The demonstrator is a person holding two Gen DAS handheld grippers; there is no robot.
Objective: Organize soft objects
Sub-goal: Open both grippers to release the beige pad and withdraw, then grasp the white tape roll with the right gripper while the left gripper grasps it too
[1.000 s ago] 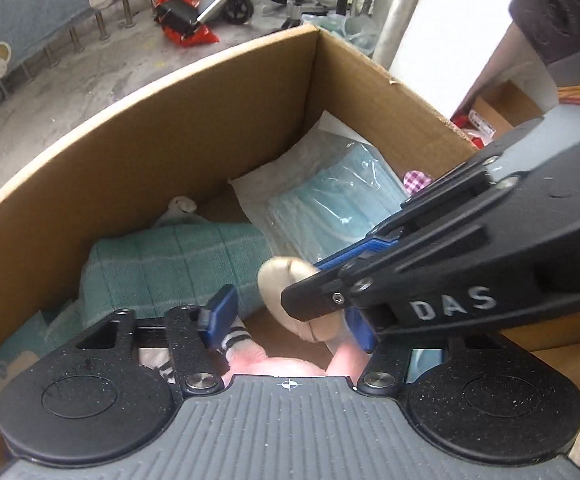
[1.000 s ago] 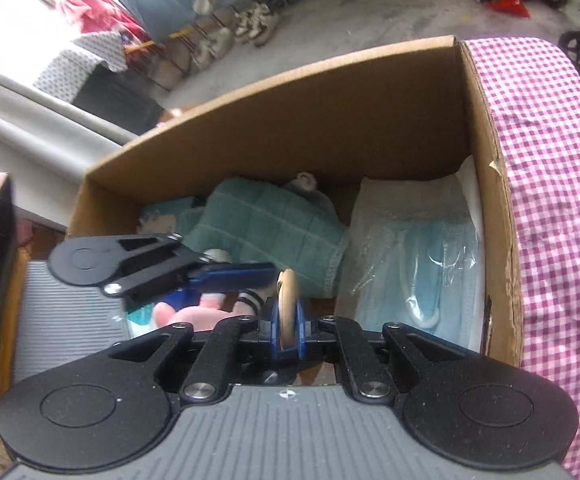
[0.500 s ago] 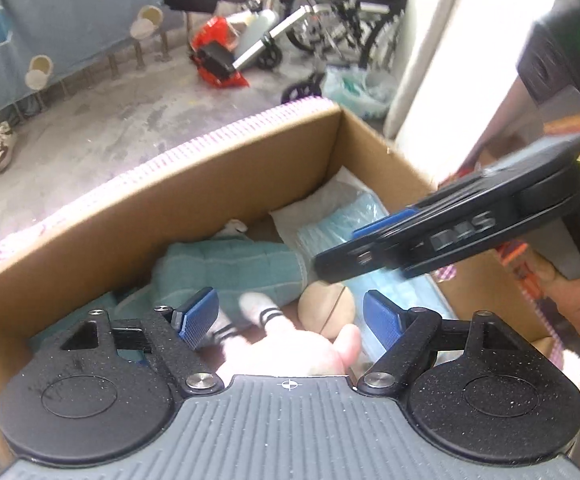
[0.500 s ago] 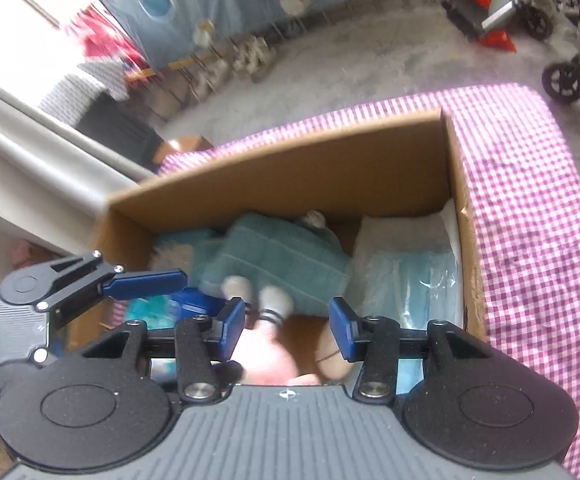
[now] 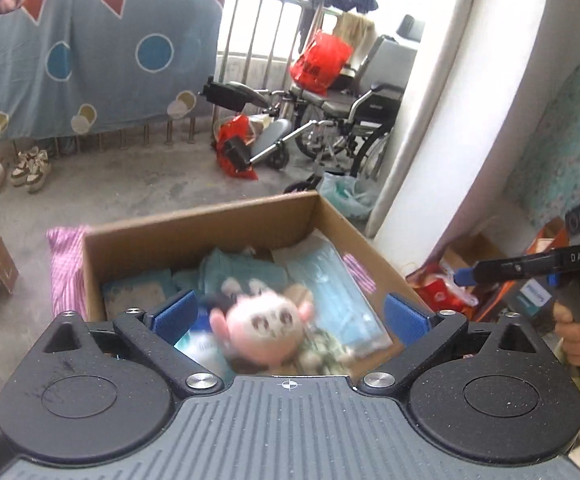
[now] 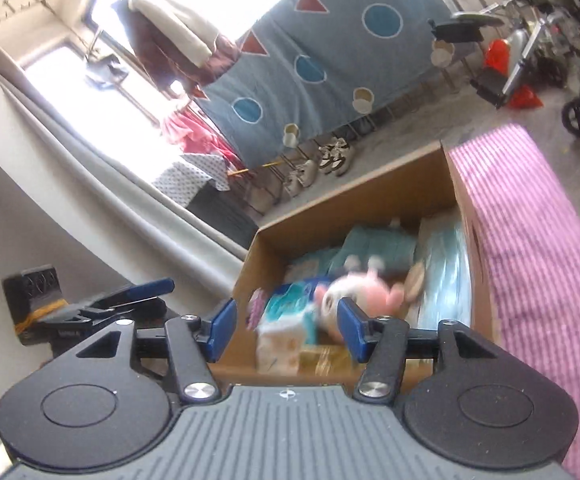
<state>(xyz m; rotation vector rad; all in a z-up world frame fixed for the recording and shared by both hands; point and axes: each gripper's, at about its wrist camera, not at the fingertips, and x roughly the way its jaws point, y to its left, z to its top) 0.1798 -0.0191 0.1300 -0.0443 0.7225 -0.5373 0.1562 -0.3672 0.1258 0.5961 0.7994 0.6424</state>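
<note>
Two grippers, both empty, jaws opening: left gripper point(image 5: 288, 312) wide, right gripper point(image 6: 284, 330) narrower. Pink plush doll point(image 5: 268, 322) lies in brown cardboard box point(image 5: 194, 228), below and ahead of both; nearer hand unclear.

One cardboard box point(image 5: 194, 236) sits on the pink checked cloth point(image 5: 64, 268). Inside it: one pink plush toy point(image 5: 268, 322), one teal towel point(image 5: 242, 270) toward the far wall, and one pack of blue face masks point(image 5: 340, 292) along the right wall. There is also one tissue packet point(image 6: 286, 320) (blurred, near the front-left corner).
</note>
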